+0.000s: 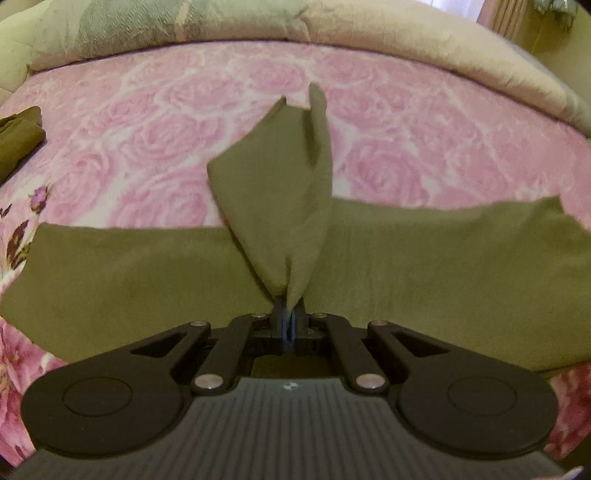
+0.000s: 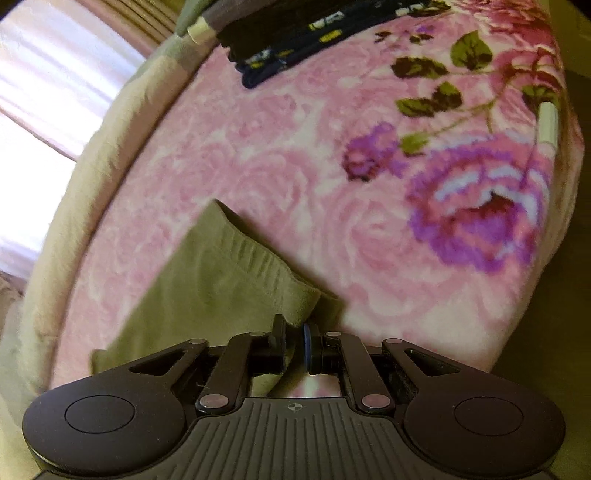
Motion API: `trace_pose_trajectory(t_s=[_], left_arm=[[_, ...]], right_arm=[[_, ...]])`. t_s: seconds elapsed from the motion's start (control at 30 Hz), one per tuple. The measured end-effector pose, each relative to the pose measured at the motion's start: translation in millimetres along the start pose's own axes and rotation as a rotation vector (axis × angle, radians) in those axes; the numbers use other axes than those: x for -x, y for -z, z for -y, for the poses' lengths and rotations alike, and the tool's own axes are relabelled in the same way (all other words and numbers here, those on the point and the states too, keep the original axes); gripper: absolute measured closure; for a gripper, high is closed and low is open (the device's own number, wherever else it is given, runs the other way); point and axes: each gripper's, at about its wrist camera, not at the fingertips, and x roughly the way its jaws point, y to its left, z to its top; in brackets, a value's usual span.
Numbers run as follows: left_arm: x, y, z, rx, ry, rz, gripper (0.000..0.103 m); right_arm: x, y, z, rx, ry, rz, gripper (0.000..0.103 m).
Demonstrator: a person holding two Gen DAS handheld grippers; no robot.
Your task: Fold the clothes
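An olive green garment (image 1: 406,258) lies spread across the pink rose blanket (image 1: 184,147). My left gripper (image 1: 289,314) is shut on a corner of it, and the pinched flap (image 1: 280,192) stands up in front of the camera. In the right wrist view the garment's ribbed waistband end (image 2: 229,280) lies on the blanket. My right gripper (image 2: 294,339) sits at the waistband's corner with its jaws a small gap apart, the cloth edge touching the left finger, not clamped.
A second olive garment (image 1: 18,140) lies at the left edge. A beige and green duvet (image 1: 332,22) runs along the far side. A dark patterned folded pile (image 2: 295,33) lies at the blanket's far end. The bed edge (image 2: 554,258) drops off at the right.
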Motion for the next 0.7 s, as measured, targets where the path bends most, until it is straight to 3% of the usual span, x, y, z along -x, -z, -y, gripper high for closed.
trace_pose_trajectory(t_s=[0.07,0.1,0.13,0.17,0.23,0.3,0.43,0.57,0.7], left_arm=[[-4.3,2.4,3.9,-0.022,-0.019,-0.017,0.094],[-3.4,1.8,5.2,-0.036,-0.027,-0.027,0.083],[-0.4,-0.3,5.8,-0.051,-0.036,-0.039,0.067],[4.0,-3.0,5.7,-0.064,-0.044,-0.051,0.063],[17.0,-10.3,4.2,-0.083,-0.043,-0.049,0.063],[29.5,-23.1,2.0,-0.086,-0.026,-0.034,0.062],[26.2,-65.7,6.7,-0.089,0.005,0.021,0.051],[-26.2,-113.1,33.0,-0.133,0.0,0.061,0.05],[-83.3,-135.7,60.3,-0.158,-0.035,0.022,0.05]], right_arm=[[-2.7,-0.7,-10.5,0.071,0.041,-0.013,0.096],[-2.6,-1.6,-17.1,0.113,0.063,-0.024,0.095],[-1.9,-2.7,-24.0,0.156,0.084,-0.035,0.088],[0.5,-4.9,-31.5,0.194,0.101,-0.043,0.059],[8.6,-7.4,-42.0,0.236,0.148,-0.008,0.015],[18.6,-11.8,-50.4,0.272,0.168,0.032,0.015],[27.0,-23.8,-58.6,0.244,0.225,0.095,0.015],[19.2,-34.9,-62.9,0.093,0.212,0.127,0.015],[13.9,-31.4,-71.4,0.023,0.242,0.147,0.015]])
